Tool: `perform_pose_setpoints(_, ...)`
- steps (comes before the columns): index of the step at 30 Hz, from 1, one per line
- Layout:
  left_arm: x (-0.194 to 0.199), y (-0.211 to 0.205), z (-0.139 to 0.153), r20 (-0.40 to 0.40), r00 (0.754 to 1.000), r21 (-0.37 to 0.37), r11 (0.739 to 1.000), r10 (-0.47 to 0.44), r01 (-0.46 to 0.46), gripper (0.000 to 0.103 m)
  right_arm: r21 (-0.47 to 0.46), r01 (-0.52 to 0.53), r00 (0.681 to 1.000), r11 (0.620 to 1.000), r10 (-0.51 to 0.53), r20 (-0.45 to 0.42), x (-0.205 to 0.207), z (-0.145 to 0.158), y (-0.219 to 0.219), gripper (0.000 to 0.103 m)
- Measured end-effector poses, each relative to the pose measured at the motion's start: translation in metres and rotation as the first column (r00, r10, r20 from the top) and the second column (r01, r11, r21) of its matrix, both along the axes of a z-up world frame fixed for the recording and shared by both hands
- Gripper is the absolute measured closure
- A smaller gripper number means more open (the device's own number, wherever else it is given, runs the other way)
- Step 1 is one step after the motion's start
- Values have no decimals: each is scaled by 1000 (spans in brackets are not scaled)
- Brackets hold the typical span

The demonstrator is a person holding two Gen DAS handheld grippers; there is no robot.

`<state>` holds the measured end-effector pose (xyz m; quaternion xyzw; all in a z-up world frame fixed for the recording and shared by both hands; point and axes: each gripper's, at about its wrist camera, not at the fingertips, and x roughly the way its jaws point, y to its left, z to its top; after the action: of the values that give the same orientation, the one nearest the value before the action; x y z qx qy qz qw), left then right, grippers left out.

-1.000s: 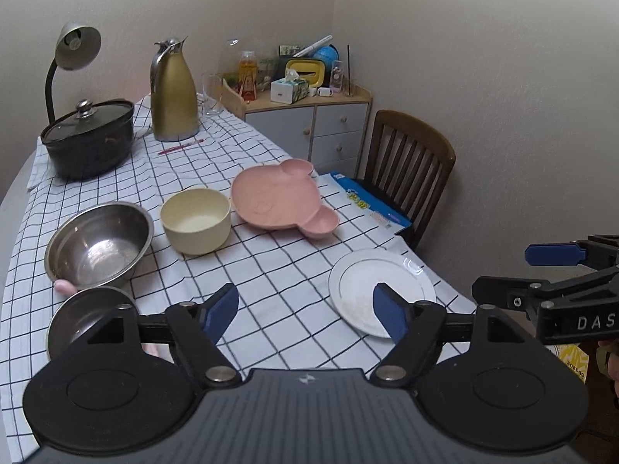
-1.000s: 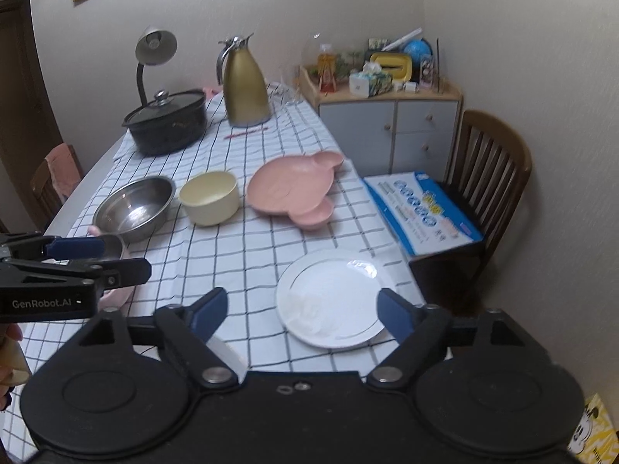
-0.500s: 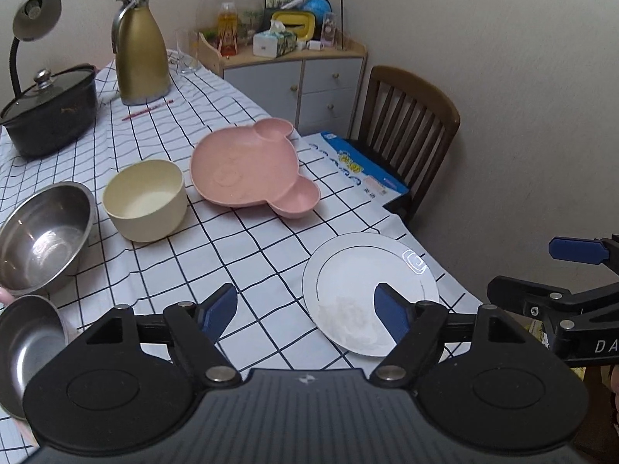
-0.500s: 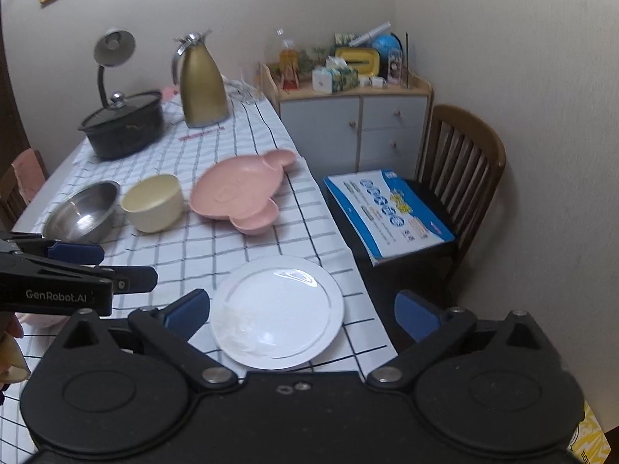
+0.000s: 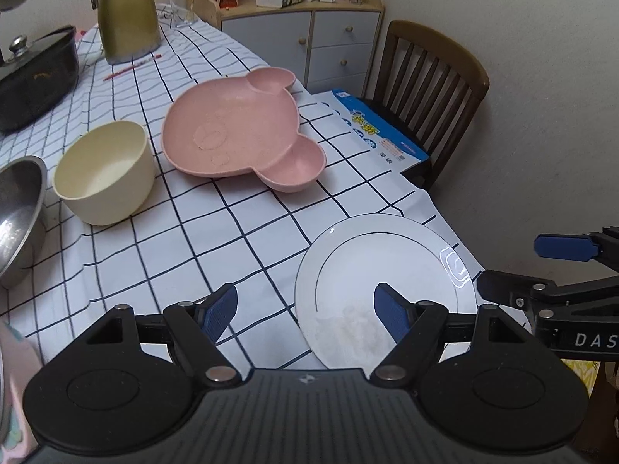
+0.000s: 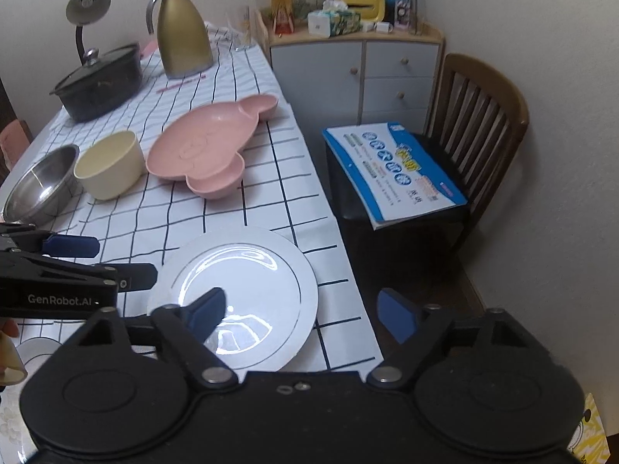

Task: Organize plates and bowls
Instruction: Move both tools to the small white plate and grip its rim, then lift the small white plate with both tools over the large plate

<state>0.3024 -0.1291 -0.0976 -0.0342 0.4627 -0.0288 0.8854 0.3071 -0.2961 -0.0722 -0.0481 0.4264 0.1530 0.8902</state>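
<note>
A round white plate (image 5: 383,270) (image 6: 247,270) lies near the table's right edge, close in front of both grippers. My left gripper (image 5: 305,307) (image 6: 127,259) is open, its right finger over the plate's left part and its left finger over the tablecloth. My right gripper (image 6: 300,309) (image 5: 514,266) has its jaws closing; its left finger hovers over the plate, its right finger hangs past the table edge, and no pad presses on the plate. Farther back sit a pink bear-shaped plate (image 5: 240,131) (image 6: 205,147), a cream bowl (image 5: 104,178) (image 6: 108,162) and a steel bowl (image 5: 15,212) (image 6: 38,185).
A gold jug (image 6: 182,27), a lidded black pot (image 6: 100,77) and a lamp (image 6: 87,4) stand at the far end of the checked tablecloth (image 5: 193,239). Right of the table is a wooden chair (image 6: 483,116) bearing a blue box (image 6: 394,170), with a cluttered cabinet (image 6: 356,62) behind.
Both grippers have come down and forward, so the white plate now looms large under them. The right jaws widened, then narrowed again. The left jaws keep the same gap.
</note>
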Motion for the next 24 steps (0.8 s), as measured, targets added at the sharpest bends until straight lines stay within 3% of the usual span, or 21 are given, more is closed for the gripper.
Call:
perform_pose_setpoints(6, 15, 3, -18, -62, 998, -25, 999, 20, -21, 27, 10, -43, 997, 999, 44, -57, 20, -14, 1, 33)
perform_pose_setpoints(10, 22, 8, -28, -104, 994, -55, 998, 33, -39, 45, 22, -55, 993, 998, 57, -102, 33, -23, 2, 45)
perform_pose_setpoints(12, 23, 12, -31, -120, 992, -86, 995, 44, -55, 49, 36, -53, 991, 998, 57, -125, 38, -27, 0, 52)
perform_pose_setpoints(17, 25, 15, -38, -152, 987, -133, 989, 43, -64, 68, 75, -38, 983, 996, 51, -178, 47, -37, -9, 62)
perform_pose_setpoints(24, 26, 23, -42, -169, 985, -191, 979, 45, -77, 82, 145, -1, 968, 989, 37, -248, 56, -46, -20, 79)
